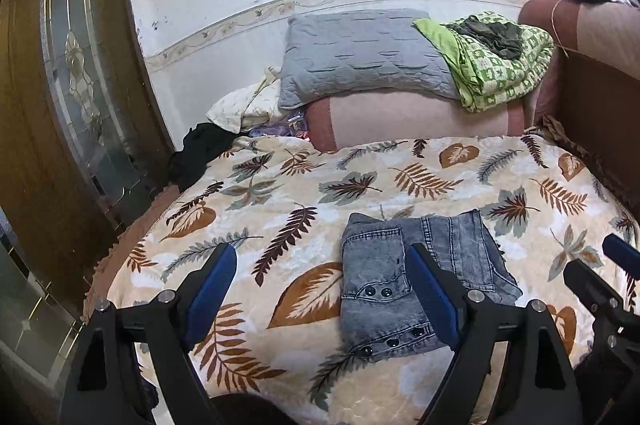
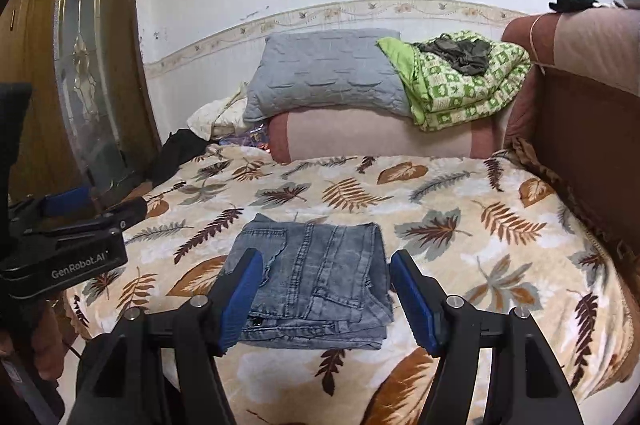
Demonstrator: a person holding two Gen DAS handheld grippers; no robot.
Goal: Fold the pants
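The grey-blue jeans (image 1: 376,265) (image 2: 332,293) lie folded into a compact rectangle on the leaf-patterned blanket (image 1: 280,193) (image 2: 460,193), near the bed's front edge. My left gripper (image 1: 320,253) hovers above and to the left of them, open wide, with nothing between its blue pads. Directly over the jeans my right gripper (image 2: 326,257) stands open, its pads clear of the cloth. Each gripper also shows in the other's view: the right gripper (image 1: 616,257) at the right edge, the left gripper (image 2: 96,207) at the left.
A grey pillow (image 2: 320,73) and a green patterned quilt (image 2: 460,85) rest on a pink bolster at the bed's far end. A brown headboard (image 2: 580,113) runs along the right. A wooden door with a glass panel (image 1: 76,85) stands left; dark clothing (image 1: 200,149) lies at the bed's far left corner.
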